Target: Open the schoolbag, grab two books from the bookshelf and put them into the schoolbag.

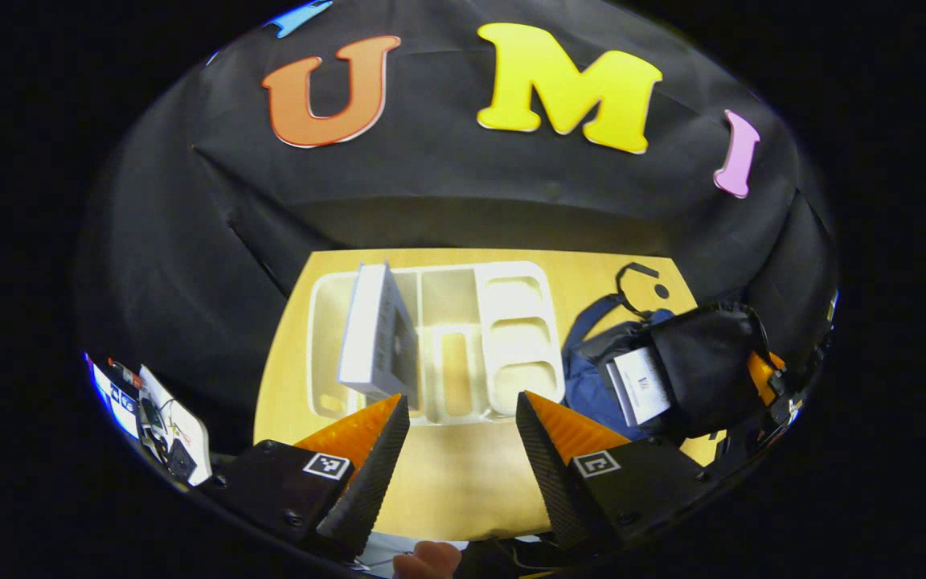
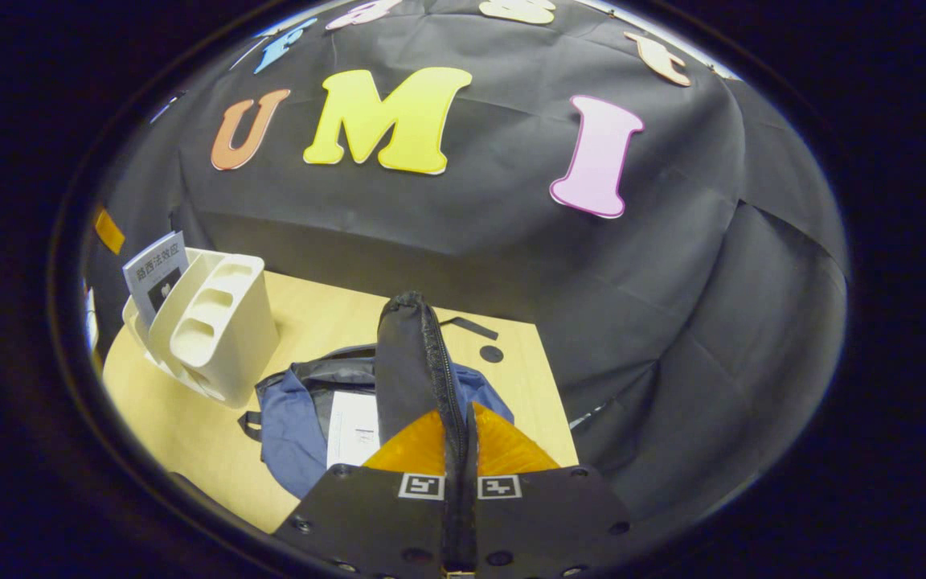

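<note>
A cream bookshelf [image 1: 463, 346] stands on the wooden table [image 1: 447, 474], with one grey-white book [image 1: 374, 334] leaning in its left slot. My left gripper [image 1: 463, 418] hovers open in front of the shelf, nothing between its fingers. To the right lies the blue and black schoolbag [image 1: 656, 370], open, with a white book [image 1: 640, 386] inside. In the right gripper view my right gripper [image 2: 463, 430] is shut on the schoolbag's black flap [image 2: 411, 362] and holds it up. Below the flap show the blue schoolbag [image 2: 294, 418] and the white book [image 2: 353, 430]. The bookshelf [image 2: 214, 322] stands at the left with its book [image 2: 153, 269].
The table's right edge [image 2: 551, 386] runs close to the bag. A small black round mark [image 2: 491, 354] and a strap lie behind the bag. Papers and small gear [image 1: 157, 418] sit off the table's left side. Black cloth walls close in the back and sides.
</note>
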The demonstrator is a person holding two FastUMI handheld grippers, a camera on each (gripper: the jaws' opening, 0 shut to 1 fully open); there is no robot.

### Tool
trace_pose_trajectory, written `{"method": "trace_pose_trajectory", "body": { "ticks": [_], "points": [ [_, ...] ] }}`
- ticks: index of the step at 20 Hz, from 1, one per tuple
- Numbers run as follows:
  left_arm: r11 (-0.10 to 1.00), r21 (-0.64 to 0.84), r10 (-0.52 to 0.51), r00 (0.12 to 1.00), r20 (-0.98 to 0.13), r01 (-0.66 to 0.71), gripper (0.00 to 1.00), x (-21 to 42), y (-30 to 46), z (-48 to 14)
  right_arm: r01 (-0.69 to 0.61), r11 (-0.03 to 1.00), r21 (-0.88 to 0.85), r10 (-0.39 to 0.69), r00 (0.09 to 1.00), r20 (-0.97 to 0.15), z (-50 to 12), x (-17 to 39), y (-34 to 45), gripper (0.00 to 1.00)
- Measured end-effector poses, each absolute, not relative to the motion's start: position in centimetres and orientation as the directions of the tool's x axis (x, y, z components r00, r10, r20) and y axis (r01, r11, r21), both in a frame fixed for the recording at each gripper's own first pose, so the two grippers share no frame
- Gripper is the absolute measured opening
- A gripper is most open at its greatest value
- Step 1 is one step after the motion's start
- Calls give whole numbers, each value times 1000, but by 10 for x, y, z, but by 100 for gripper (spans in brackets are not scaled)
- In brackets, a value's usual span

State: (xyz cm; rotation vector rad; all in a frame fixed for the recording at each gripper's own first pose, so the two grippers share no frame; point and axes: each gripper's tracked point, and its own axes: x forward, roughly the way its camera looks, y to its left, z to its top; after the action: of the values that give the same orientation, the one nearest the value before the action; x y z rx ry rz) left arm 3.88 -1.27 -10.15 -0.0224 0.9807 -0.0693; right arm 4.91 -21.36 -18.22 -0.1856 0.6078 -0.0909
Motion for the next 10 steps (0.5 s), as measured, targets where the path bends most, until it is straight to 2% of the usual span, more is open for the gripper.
{"method": "trace_pose_trajectory", "body": {
  "ticks": [2,3,6,10],
  "points": [
    [998,-48,-65,541,-838,46,90,50,10,-91,32,979,-202,-142,817,-559,-182,50,-213,0],
    [998,-50,-66,529,-846,44,98,58,17,-89,33,979,-203,-144,816,-559,-181,50,-213,0],
    [997,-53,-69,478,-875,49,98,78,36,-97,40,979,-201,-149,813,-562,-181,49,-213,0],
    [994,-103,-112,363,-925,44,98,93,43,-123,55,978,-201,-162,806,-569,-182,49,-217,0]
  ]
}}
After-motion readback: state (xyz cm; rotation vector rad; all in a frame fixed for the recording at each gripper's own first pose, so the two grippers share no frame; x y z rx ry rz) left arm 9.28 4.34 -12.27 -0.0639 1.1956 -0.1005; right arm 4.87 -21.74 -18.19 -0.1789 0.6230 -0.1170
